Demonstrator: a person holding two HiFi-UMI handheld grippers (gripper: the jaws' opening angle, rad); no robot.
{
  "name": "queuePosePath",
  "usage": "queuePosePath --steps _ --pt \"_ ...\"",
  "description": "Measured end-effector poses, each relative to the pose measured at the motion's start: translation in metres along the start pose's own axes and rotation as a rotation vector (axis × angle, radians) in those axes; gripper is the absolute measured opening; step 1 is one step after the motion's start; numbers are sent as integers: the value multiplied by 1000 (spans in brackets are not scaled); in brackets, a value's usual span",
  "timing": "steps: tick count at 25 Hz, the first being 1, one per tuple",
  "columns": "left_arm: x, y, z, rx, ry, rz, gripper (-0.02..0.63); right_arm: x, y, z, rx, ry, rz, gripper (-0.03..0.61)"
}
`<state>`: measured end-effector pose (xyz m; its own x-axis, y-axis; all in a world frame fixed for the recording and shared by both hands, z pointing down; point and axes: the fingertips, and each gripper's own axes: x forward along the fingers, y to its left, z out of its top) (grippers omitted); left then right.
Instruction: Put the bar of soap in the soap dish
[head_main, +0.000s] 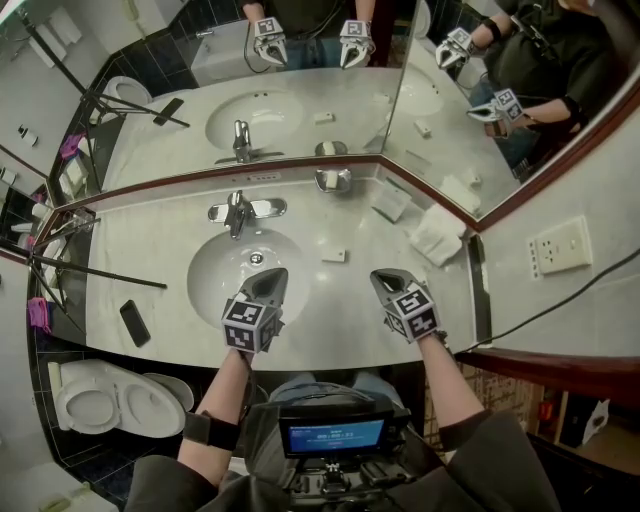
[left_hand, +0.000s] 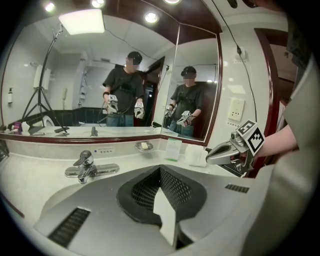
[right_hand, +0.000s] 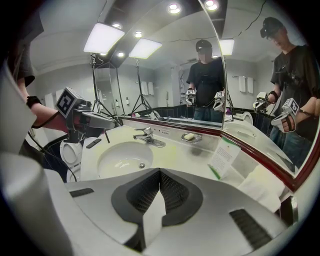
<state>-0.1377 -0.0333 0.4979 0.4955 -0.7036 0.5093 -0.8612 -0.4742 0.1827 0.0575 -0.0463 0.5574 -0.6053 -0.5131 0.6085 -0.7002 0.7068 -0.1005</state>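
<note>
The chrome soap dish stands on the counter against the mirror, right of the faucet. A pale bar of soap lies in it, also visible as the soap in the right gripper view. A small white block lies on the counter right of the basin. My left gripper hovers over the basin's near edge, shut and empty. My right gripper is beside it over the counter, also shut with nothing in it. Both stay well short of the dish.
A folded white towel and a standing card sit at the counter's right. A black phone lies at the front left. Tripod legs cross the left side. A toilet is below left.
</note>
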Motion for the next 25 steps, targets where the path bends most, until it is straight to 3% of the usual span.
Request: queuePosePath --steps 9,11,20,22,25 --pt "7 1 1 -8 12 -8 0 19 -13 12 -45 11 -45 23" --pt "10 2 2 -9 12 -9 0 26 -15 20 -54 17 -45 95" --pt "17 13 7 -19 -2 -3 0 76 -36 62 -98 33 -74 237" --pt "18 15 8 -22 -2 -3 0 90 -49 74 -89 25 -96 294" --pt "22 17 6 -28 -4 -4 0 113 -67 90 -75 17 -122 302"
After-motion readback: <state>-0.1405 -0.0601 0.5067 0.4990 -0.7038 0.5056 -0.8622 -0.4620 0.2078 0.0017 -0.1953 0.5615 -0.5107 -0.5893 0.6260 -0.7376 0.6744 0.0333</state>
